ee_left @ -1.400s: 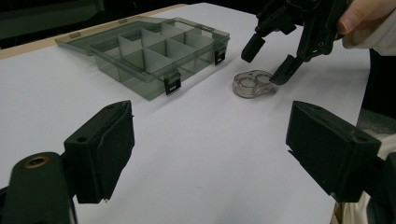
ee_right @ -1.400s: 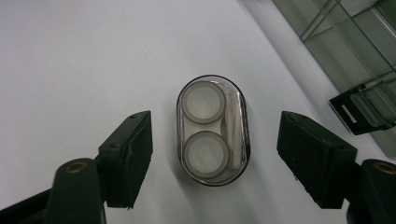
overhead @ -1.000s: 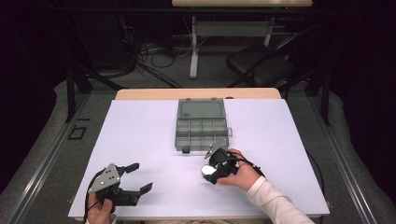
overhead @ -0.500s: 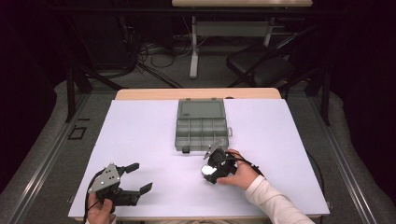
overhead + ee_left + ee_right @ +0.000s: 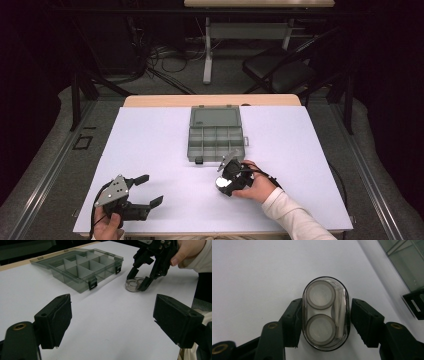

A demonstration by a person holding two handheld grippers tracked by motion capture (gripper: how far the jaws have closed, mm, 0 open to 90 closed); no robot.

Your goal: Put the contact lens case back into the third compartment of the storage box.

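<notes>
A clear oval case (image 5: pixel 325 315) with two round wells and a white stick inside lies flat on the white table. In the right gripper view my right gripper (image 5: pixel 326 323) straddles it. Its jaws have just been closing. One pad touches the case's side and a thin gap remains at the other. In the high view the right gripper (image 5: pixel 223 181) points down over the case (image 5: pixel 220 183), just in front of the box. My left gripper (image 5: pixel 149 190) stands open and empty at the front left, its jaws (image 5: pixel 112 322) facing the case (image 5: pixel 133 284).
A smoky grey compartment box (image 5: pixel 216 135) stands open at mid-table with its lid laid back and its cells empty (image 5: pixel 77 267). A white sheet (image 5: pixel 150 145) covers the table. A chair and cables stand on the floor beyond the far edge.
The right gripper's jaws have drawn in around the oval case. Both hands have stayed where they were.
</notes>
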